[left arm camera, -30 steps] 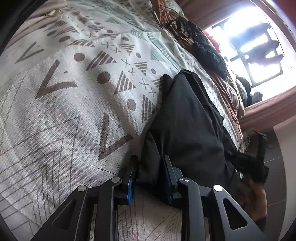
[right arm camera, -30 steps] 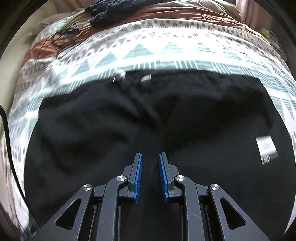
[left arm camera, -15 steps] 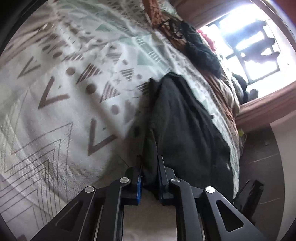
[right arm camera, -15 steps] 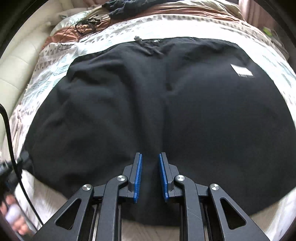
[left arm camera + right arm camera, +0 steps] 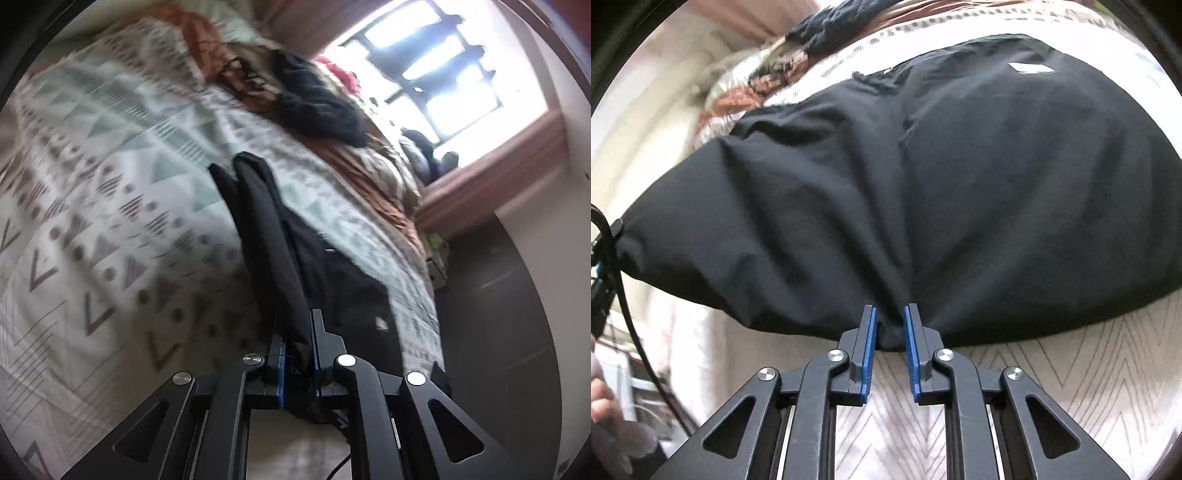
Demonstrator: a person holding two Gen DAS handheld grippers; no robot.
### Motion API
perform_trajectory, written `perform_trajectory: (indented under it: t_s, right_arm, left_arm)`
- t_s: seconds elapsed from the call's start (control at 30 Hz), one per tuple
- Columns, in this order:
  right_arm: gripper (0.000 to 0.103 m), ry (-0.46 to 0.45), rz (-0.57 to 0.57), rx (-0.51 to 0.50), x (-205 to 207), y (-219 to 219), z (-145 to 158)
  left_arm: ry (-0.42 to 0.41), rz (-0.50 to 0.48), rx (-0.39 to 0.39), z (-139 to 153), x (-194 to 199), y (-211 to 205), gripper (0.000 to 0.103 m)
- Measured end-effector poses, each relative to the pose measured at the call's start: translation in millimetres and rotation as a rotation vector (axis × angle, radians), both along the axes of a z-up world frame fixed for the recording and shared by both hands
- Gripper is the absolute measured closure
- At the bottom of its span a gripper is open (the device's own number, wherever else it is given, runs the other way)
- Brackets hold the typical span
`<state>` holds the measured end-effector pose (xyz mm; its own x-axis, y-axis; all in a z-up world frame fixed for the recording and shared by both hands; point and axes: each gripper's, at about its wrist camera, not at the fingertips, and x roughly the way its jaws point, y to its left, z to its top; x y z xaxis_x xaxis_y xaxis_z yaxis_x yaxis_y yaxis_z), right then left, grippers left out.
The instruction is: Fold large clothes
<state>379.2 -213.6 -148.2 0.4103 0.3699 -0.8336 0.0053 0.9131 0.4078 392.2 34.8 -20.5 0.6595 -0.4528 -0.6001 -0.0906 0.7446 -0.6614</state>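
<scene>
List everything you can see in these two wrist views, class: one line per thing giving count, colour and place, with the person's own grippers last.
black garment: one, black with a small white label, spread across the bed, its near edge bunched.
patterned bedspread: one, white with grey and teal geometric shapes, under the garment.
dark knitted item: one, black, at the far end of the bed.
brown blanket: one, rust brown, crumpled at the far end of the bed.
window: one, very bright, beyond the bed.
floor: dark, beside the bed.
cable: one, black, at the left edge of the right wrist view.
left gripper: one, black with blue pads, shut on the garment's edge.
right gripper: one, black with blue pads, garment edge bunched between its fingers.
</scene>
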Motion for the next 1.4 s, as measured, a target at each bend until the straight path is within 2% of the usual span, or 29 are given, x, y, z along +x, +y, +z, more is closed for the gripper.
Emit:
perform_trajectory:
  t_s: [0.23,0.4,0.7,0.97,1.03,1.07,1.1,1.17,1.2,1.23,1.3,1.37,1.4]
  right_arm:
    - [0.088,-0.078,-0.079,0.067,-20.9,-45.9,23.0]
    - [0.088,-0.122,-0.156,0.092,-38.5,-83.2,35.8]
    - [0.088,-0.178,-0.248,0.12,-57.6,-137.2,54.0]
    - [0.088,-0.186,-0.332,0.123,-78.8,-185.9,58.4]
    - [0.088,-0.184,-0.354,0.116,-83.9,-195.4,58.1]
    - [0.087,-0.18,-0.361,0.113,-86.2,-199.2,57.5]
    - [0.083,-0.172,-0.365,0.12,-88.1,-204.3,56.1]
    - [0.068,-0.164,-0.378,0.142,-91.2,-210.6,53.6]
    - [0.058,-0.167,-0.384,0.148,-90.4,-212.8,52.6]
    - [0.055,-0.173,-0.388,0.153,-92.6,-214.8,53.0]
    - [0.055,-0.184,-0.384,0.165,-91.7,-215.5,54.6]
    - [0.053,-0.189,-0.37,0.184,-87.4,-213.3,56.0]
    - [0.049,-0.194,-0.359,0.192,-84.4,-211.2,57.0]
  left_arm:
    - [-0.077,-0.12,0.037,43.7,9.7,-59.4,0.093]
    - [-0.102,-0.202,0.07,58.9,20.9,-106.6,0.093]
    - [-0.105,-0.319,0.116,59.2,37.6,-177.6,0.093]
    - [-0.056,-0.441,0.147,38.8,49.4,-251.0,0.093]
    - [-0.033,-0.49,0.156,31.7,51.3,-272.3,0.086]
    - [-0.022,-0.517,0.149,29.4,51.2,-280.6,0.077]
    - [-0.011,-0.549,0.135,27.8,50.7,-288.6,0.067]
    - [-0.024,-0.598,0.106,28.3,46.5,-297.1,0.057]
    - [-0.047,-0.594,0.122,30.0,43.3,-296.6,0.054]
    - [-0.059,-0.581,0.141,31.0,42.2,-293.9,0.053]
    - [-0.063,-0.554,0.162,29.3,41.8,-282.5,0.048]
    - [-0.038,-0.518,0.152,22.8,44.1,-262.6,0.047]
    - [-0.024,-0.5,0.151,19.8,45.3,-255.1,0.047]
